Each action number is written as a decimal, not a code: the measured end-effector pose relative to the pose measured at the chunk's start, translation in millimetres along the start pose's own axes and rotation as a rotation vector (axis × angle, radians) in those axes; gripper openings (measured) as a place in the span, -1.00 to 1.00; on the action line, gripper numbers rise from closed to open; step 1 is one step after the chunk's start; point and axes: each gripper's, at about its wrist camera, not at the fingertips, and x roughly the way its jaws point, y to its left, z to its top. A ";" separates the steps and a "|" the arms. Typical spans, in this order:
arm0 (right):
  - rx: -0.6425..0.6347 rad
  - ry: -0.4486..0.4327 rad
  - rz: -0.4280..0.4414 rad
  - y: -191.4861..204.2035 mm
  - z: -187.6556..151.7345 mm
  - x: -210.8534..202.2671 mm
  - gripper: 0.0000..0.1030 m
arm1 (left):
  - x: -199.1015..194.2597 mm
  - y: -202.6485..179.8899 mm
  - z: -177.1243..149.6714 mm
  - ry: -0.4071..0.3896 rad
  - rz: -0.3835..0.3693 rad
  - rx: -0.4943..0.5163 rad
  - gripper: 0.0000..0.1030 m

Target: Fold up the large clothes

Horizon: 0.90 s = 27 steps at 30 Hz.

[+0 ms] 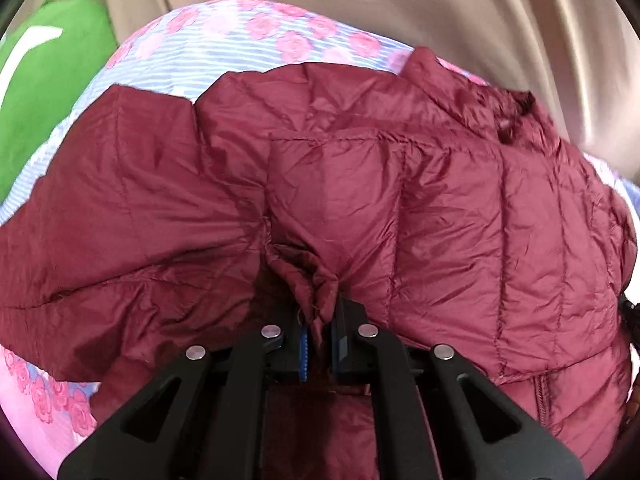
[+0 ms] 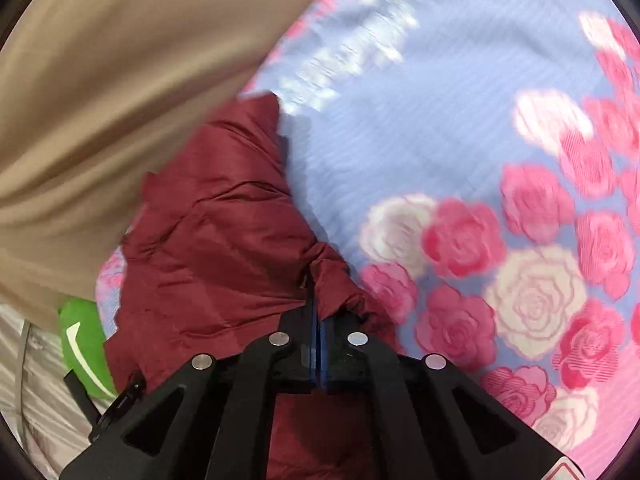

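A large maroon quilted puffer jacket (image 1: pixel 400 184) lies spread on a bed with a blue-striped sheet printed with pink roses (image 1: pixel 224 48). My left gripper (image 1: pixel 320 324) is shut on a bunched fold of the jacket's fabric near its lower edge. In the right wrist view the jacket (image 2: pixel 216 240) lies to the left, and my right gripper (image 2: pixel 318 320) is shut on a gathered piece of its edge, over the rose sheet (image 2: pixel 460 168). The jacket's collar (image 1: pixel 512 112) is at the far right.
A beige curtain (image 1: pixel 400 8) hangs behind the bed and also shows in the right wrist view (image 2: pixel 120 80). A green cushion with a white mark (image 1: pixel 44 92) lies at the left of the bed, seen small in the right wrist view (image 2: pixel 80 344).
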 end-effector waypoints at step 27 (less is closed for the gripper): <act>-0.505 -0.175 -0.460 105.5 36.6 13.8 -1.00 | 8.5 -20.4 4.1 0.012 -0.023 0.093 -0.16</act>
